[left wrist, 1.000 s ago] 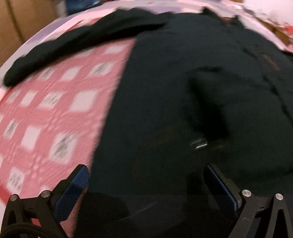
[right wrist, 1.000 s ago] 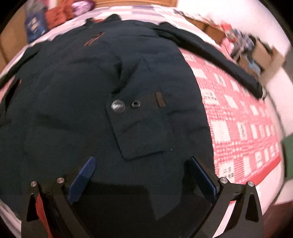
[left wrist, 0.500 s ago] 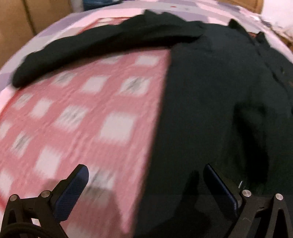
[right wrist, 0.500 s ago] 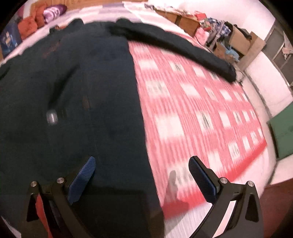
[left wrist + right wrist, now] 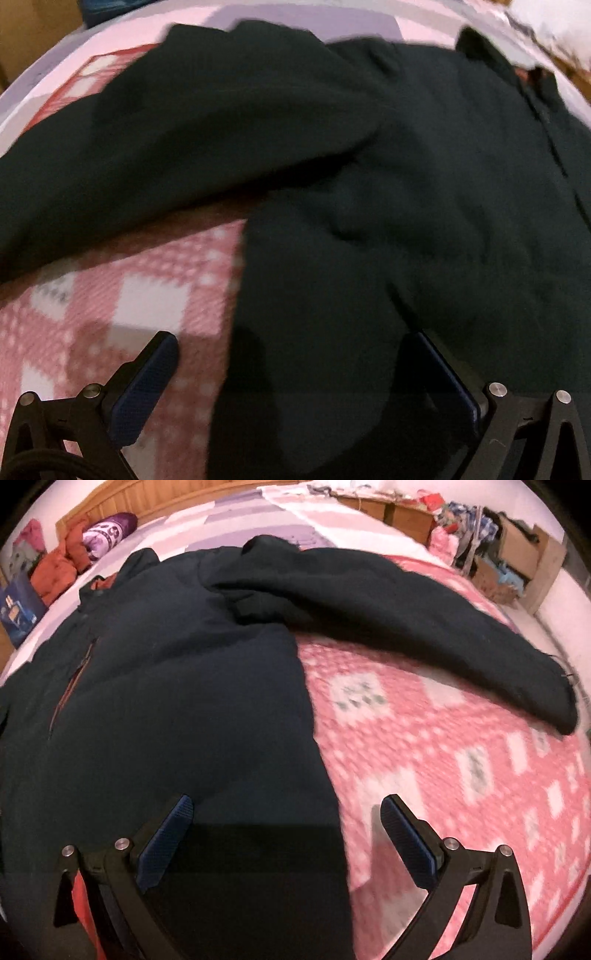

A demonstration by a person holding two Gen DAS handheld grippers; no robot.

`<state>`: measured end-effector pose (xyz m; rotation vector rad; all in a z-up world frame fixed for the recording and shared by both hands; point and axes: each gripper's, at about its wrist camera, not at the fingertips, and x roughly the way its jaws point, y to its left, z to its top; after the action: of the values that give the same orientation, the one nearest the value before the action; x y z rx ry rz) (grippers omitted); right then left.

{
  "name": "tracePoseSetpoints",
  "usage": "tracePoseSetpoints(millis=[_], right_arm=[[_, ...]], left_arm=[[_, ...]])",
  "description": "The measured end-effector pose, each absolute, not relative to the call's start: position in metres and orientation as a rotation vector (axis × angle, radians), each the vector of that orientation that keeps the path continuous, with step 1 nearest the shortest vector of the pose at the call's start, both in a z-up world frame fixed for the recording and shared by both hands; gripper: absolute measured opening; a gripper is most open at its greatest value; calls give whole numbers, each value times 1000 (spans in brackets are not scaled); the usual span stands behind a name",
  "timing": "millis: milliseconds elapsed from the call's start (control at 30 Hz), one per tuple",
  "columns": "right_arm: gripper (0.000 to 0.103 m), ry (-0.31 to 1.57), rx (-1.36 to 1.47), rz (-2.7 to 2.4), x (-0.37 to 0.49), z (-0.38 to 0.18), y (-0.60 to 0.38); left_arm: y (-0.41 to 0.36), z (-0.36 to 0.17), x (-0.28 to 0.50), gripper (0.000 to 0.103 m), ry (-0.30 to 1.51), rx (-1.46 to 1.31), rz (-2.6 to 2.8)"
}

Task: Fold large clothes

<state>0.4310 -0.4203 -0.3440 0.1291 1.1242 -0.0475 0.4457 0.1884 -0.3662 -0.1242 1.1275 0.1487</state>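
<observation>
A large dark coat lies spread flat on a pink checked bedspread. Its right sleeve stretches out to the right. In the left wrist view the coat's body fills the right side and its left sleeve runs to the left. My left gripper is open and empty, straddling the coat's left side edge. My right gripper is open and empty, straddling the coat's right side edge, below the armpit.
A wooden headboard stands at the far end of the bed. Orange and purple clothes and a blue box lie at the far left. Cardboard boxes and clutter stand beside the bed at the far right.
Both grippers have moved forward along the coat's side edges toward the sleeves. Both stay open.
</observation>
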Motion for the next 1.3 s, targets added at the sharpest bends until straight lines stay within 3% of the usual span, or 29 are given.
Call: tracePoseSetpoints(millis=[167,200,233,333,400,533,633,767,867,900,967,1100,1167,1233,1300], right_arm=[[103,1103,121,14,441,-347,-402],[96,1097,115,25,440,-348,-400],[91,1086,115,36,439,-347,-399],[62,1054,144,24,433,-344,-406],[39,1036,185,20,430,-340,-413],[17,1007,160,3,427,-331,-412],[11,984,105,-29,421,-327,-418],[0,989,164,-240,408,-332,-461],[0,985,192,-261,395,-328,-478],[0,964,106,-245,391,-321,-468],[0,932,13,-202,388,-311,-445],[0,913,-54,-86,395,-304,-395],[1,936,-96,-50,400,-309,-376],[1,979,-124,-28,405,-321,-366],[13,1040,-103,-27,410,-334,-373]], left_arm=[[190,-371,451,103,1093,-125,140],[189,-371,450,102,1084,-112,134],[187,-370,449,96,1069,-99,119],[181,-363,446,60,1027,-83,66],[181,-361,444,51,1014,-72,62],[193,-356,439,25,989,-128,78],[193,-353,439,20,989,-76,80],[194,-353,438,20,985,-32,122],[173,-344,432,22,946,68,142],[163,-340,428,26,928,88,141],[141,-329,420,51,873,100,150],[98,-309,408,64,755,42,112],[69,-306,410,90,734,38,84],[46,-311,416,93,753,47,37],[32,-318,425,93,793,68,32]])
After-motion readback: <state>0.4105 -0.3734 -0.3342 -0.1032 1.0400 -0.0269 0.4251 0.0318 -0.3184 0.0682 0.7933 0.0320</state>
